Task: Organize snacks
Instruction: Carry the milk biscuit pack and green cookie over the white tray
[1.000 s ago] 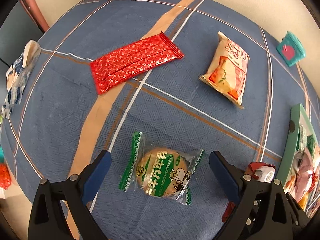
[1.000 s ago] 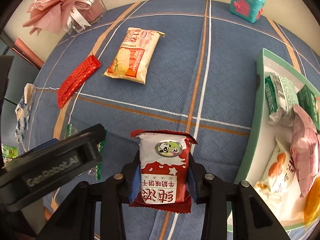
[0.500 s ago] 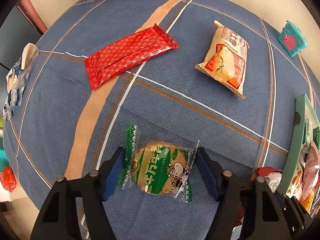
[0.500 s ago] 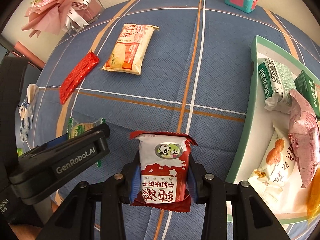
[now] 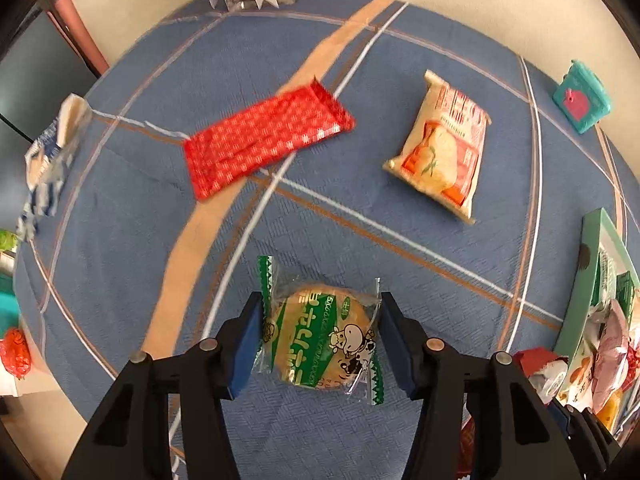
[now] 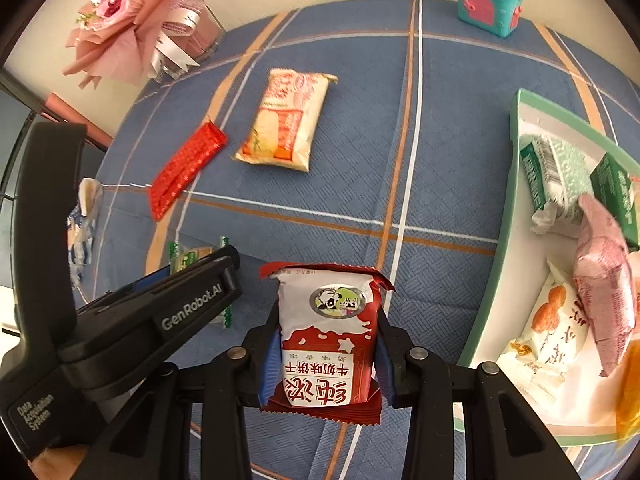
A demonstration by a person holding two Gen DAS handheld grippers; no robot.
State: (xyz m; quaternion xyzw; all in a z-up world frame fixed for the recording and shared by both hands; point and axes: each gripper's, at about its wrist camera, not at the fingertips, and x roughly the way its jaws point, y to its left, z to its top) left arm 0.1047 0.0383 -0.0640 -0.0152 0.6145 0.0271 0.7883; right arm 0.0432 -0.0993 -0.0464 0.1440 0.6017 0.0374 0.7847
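- The left hand-held gripper [image 5: 320, 338] points steeply down at the worktop; its jaws have just been closing and its blue pads now press both sides of a round biscuit pack [image 5: 320, 340] in a clear and green wrapper.
- The right hand-held gripper [image 6: 326, 354] is clamped on a red and white milk biscuit pack [image 6: 326, 336], held upright between its pads above the blue checked cloth [image 6: 360, 152] covering the worktop.
- In the right wrist view, the left hand-held gripper's black body sits at 9 o'clock of the held pack, just beside it.
- At 3 o'clock of the right gripper lies a green-rimmed tray [image 6: 492, 280], holding several wrapped snacks: green packs, a pink pack, and a white pack printed with nuts.
- At 11 o'clock on the cloth lies a cream and orange snack bag [image 6: 284, 120], with a long red foil pack [image 6: 184, 168] at its 8 o'clock, apart from it.
- At the far edge, a teal and pink box [image 6: 488, 0] stands at 1 o'clock, and a pink bouquet [image 6: 132, 20] at 10 o'clock.
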